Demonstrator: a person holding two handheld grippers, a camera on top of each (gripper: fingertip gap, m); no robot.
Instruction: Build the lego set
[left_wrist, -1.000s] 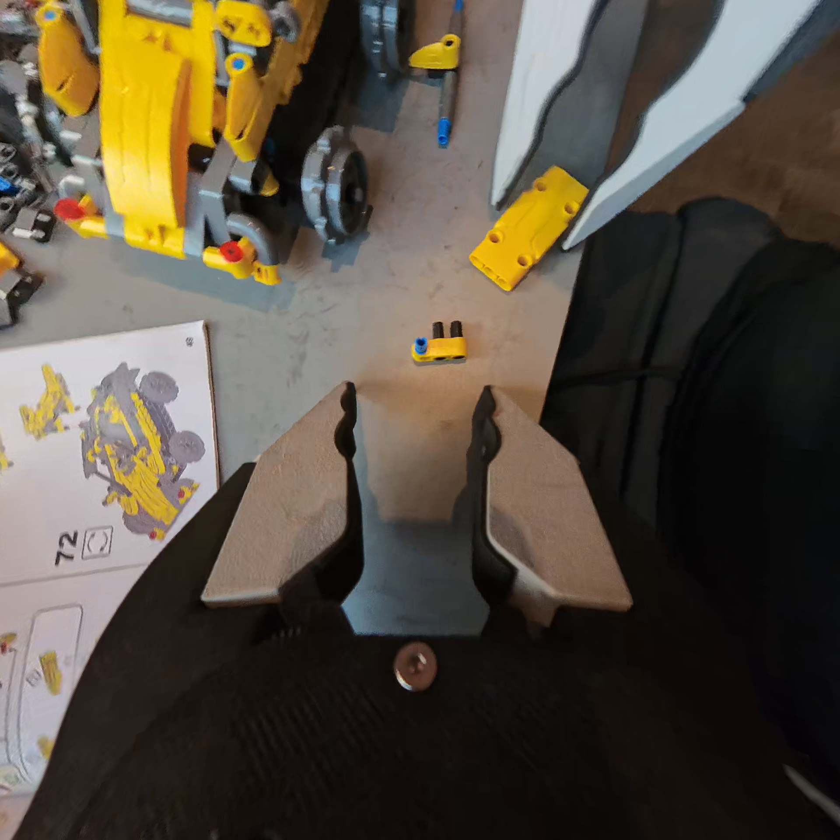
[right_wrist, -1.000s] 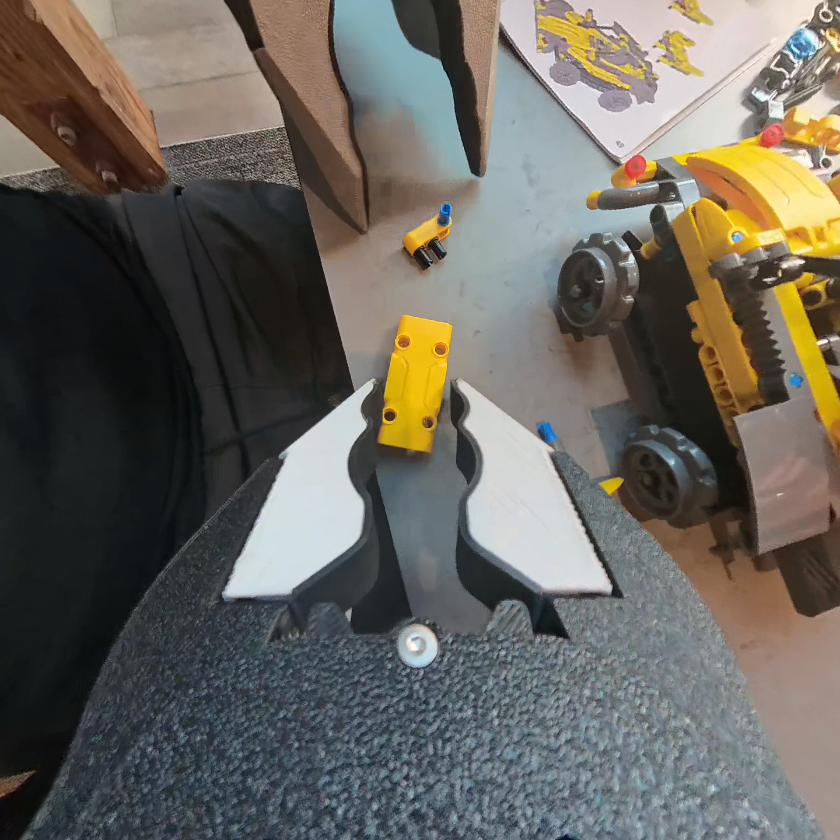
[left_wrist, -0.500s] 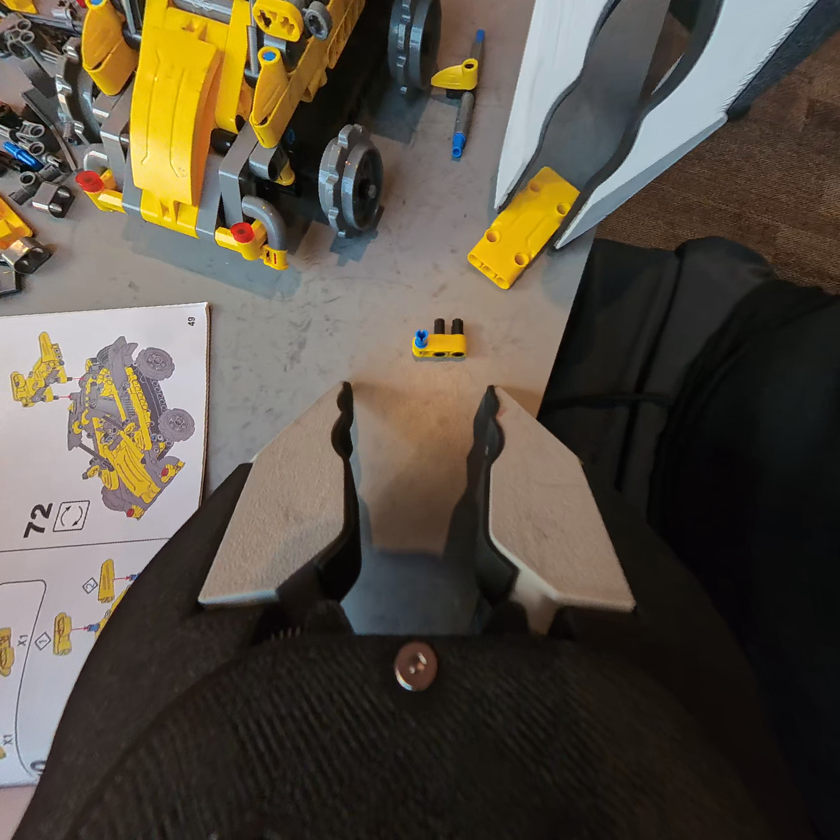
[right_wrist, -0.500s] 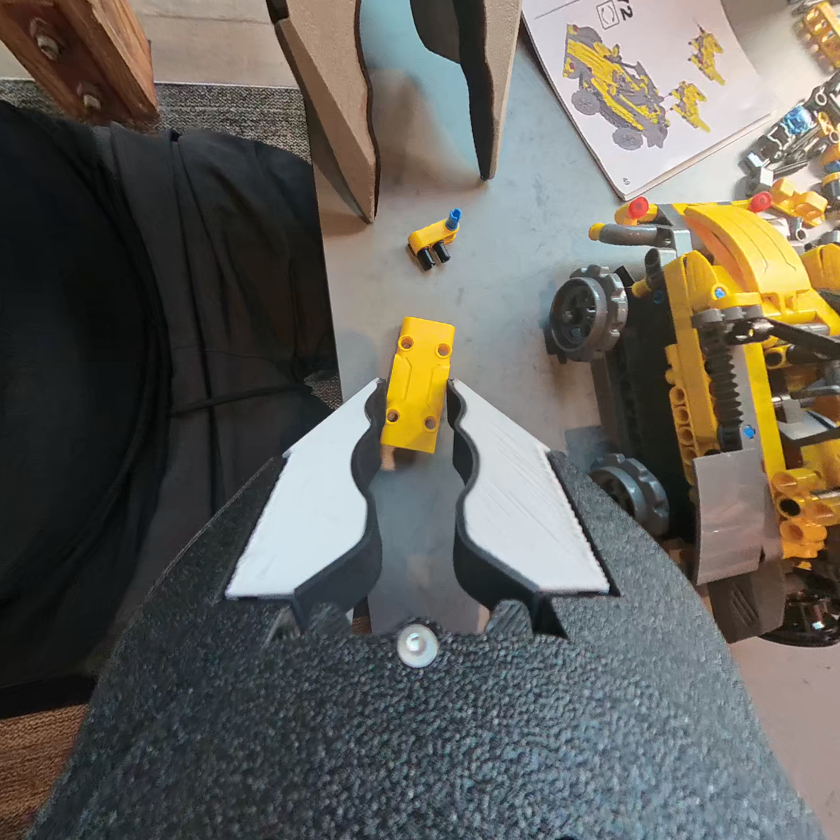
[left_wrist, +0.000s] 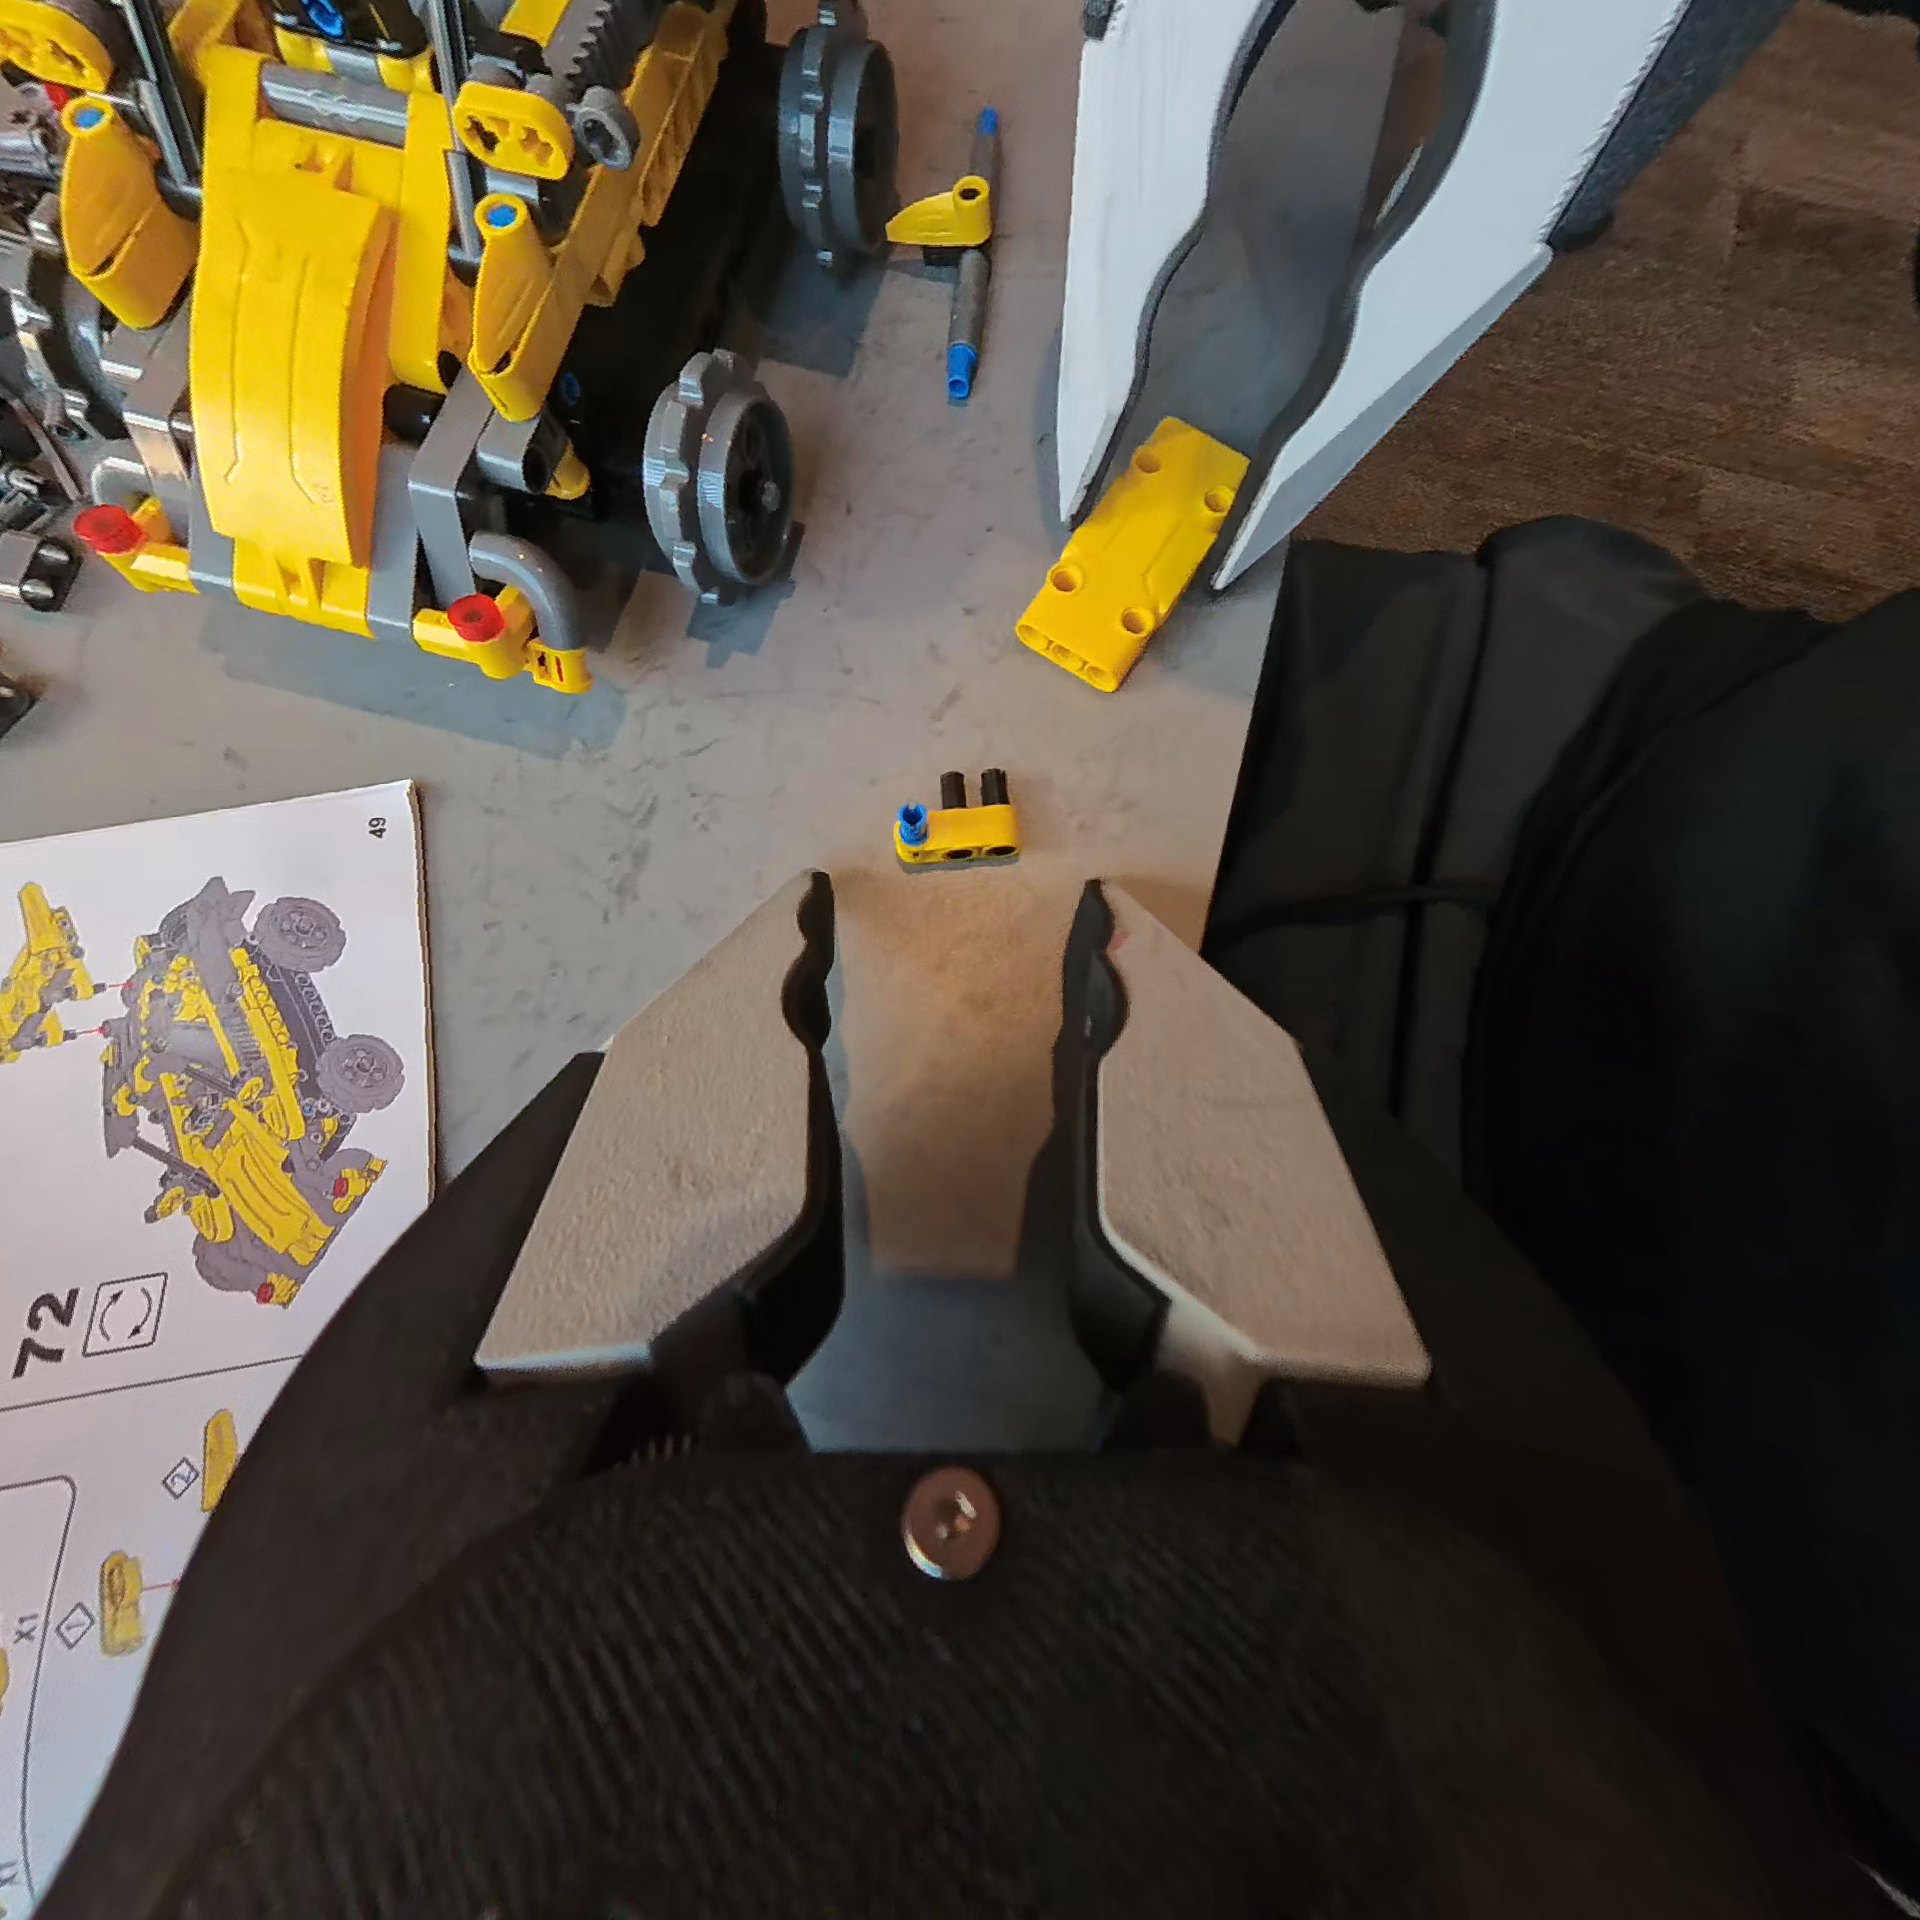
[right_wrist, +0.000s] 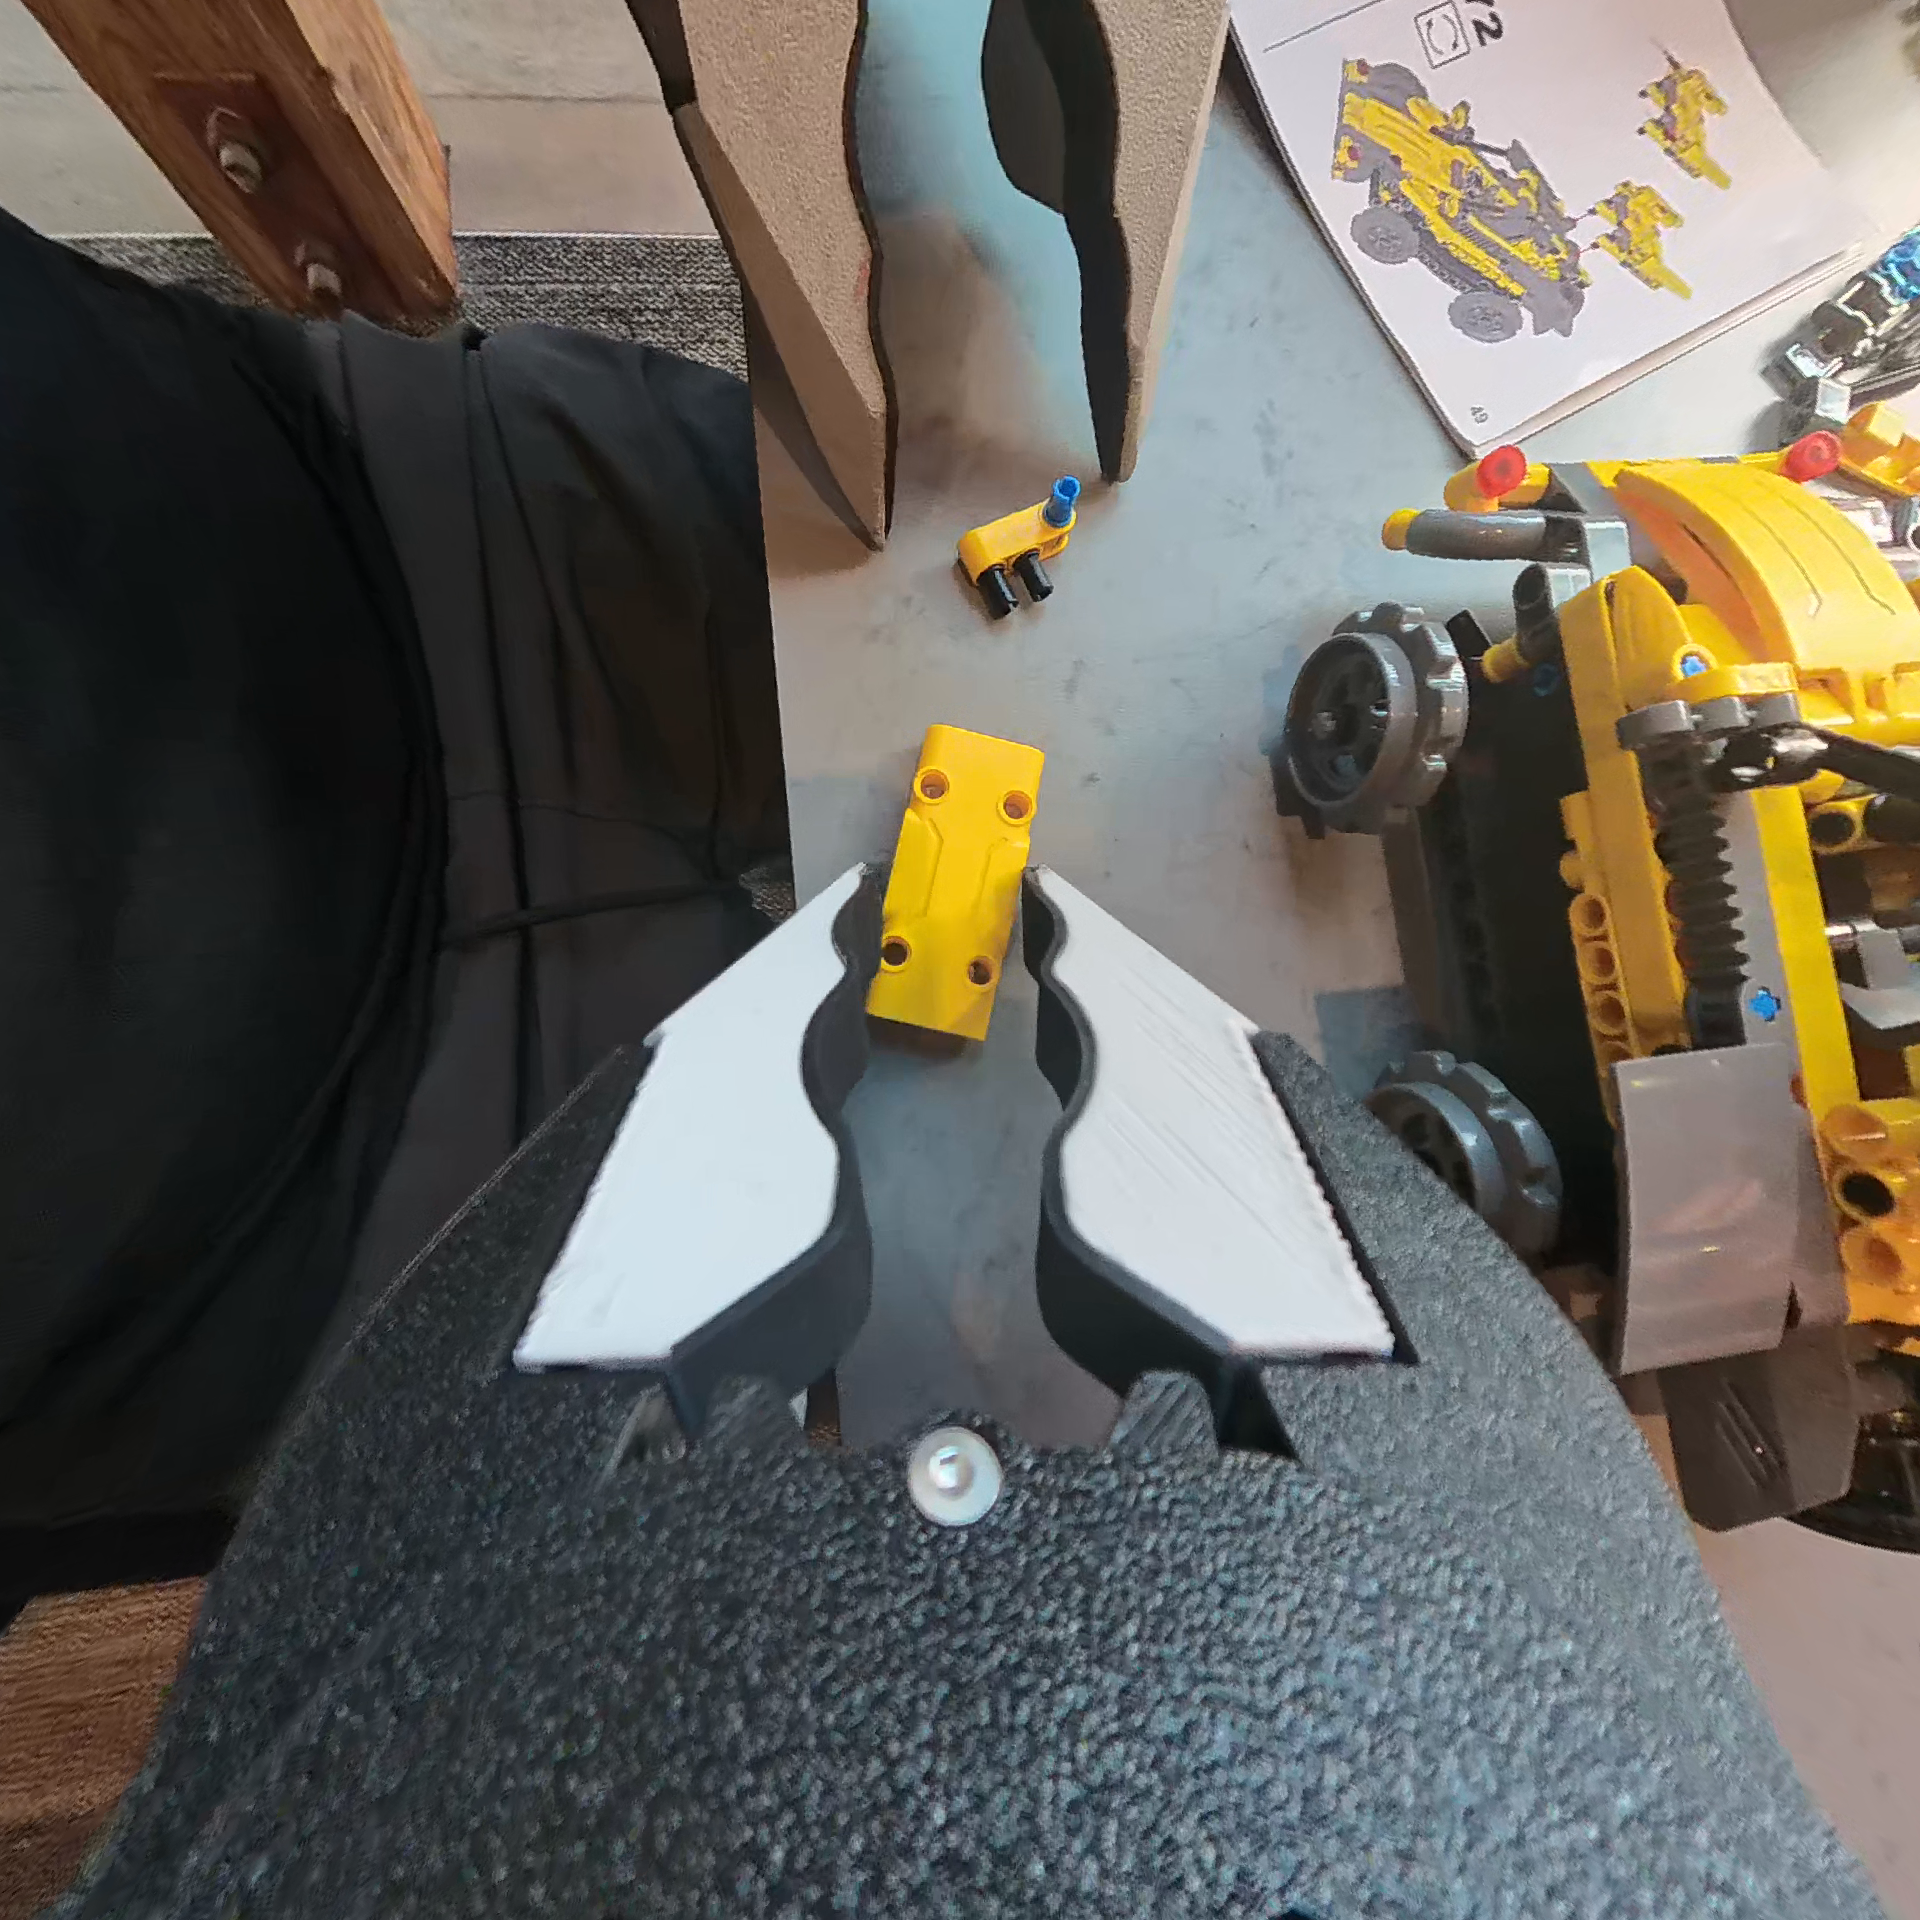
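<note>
The right gripper (right_wrist: 945, 883) points down at the grey table (right_wrist: 1195, 582), its jaws narrow around the yellow panel piece (right_wrist: 956, 883) near the table edge. The left gripper (left_wrist: 951, 894) hovers with jaws wide apart, empty, just behind the small yellow connector (left_wrist: 956, 826).

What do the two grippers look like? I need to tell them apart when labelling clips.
The left gripper has tan-grey, wedge-shaped fingers with wavy black inner edges, on a black ribbed body with a silver screw. The right gripper has white wedge fingers with the same wavy black edges, on a black pebbled body with a silver screw. No cables or sleeves show.
</note>
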